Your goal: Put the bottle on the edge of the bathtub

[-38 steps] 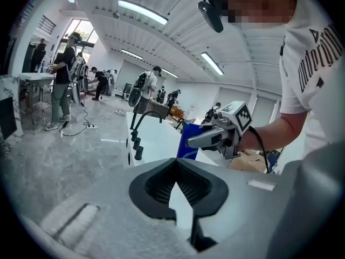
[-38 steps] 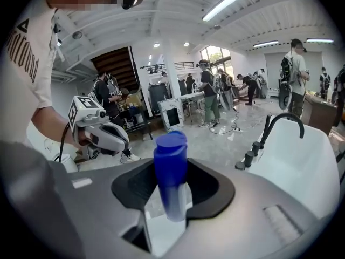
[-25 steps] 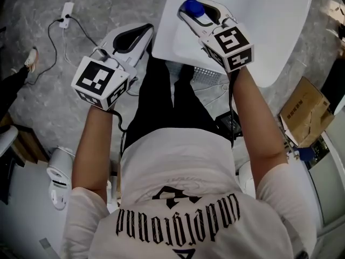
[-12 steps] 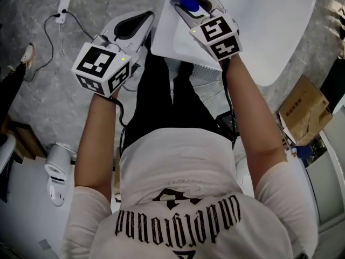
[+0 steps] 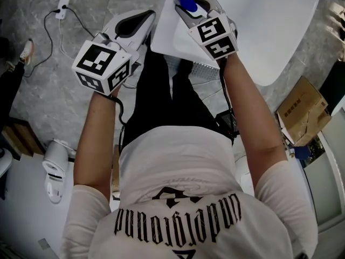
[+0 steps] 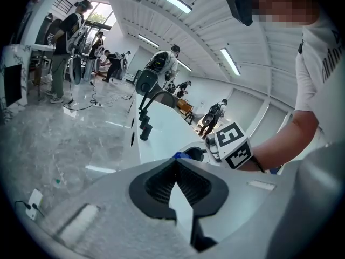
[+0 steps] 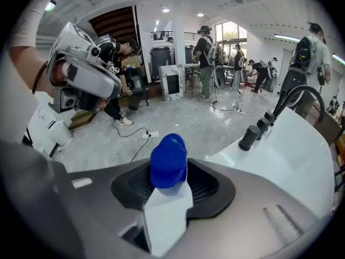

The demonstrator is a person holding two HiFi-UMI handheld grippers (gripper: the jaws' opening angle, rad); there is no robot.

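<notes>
A white bottle with a blue cap (image 5: 188, 5) sits between the jaws of my right gripper (image 5: 190, 9), which is shut on it. The blue cap (image 7: 168, 159) sticks up past the right gripper (image 7: 169, 172) pads. The bottle hangs over the near left corner of the white bathtub (image 5: 269, 31). In the right gripper view the tub rim (image 7: 291, 150) runs off to the right. My left gripper (image 5: 139, 21) hovers over the floor left of the tub, shut and holding nothing. In its own view, the left gripper (image 6: 175, 164) pads meet at the tips.
Black faucet knobs (image 7: 249, 137) stand on the tub's rim. A power strip with its cable (image 5: 63, 9) lies on the grey floor at left. A cardboard box (image 5: 304, 112) sits right of the tub. Several people stand in the background.
My right gripper has carried the bottle a little left and further over the tub corner. The left gripper has barely moved.
</notes>
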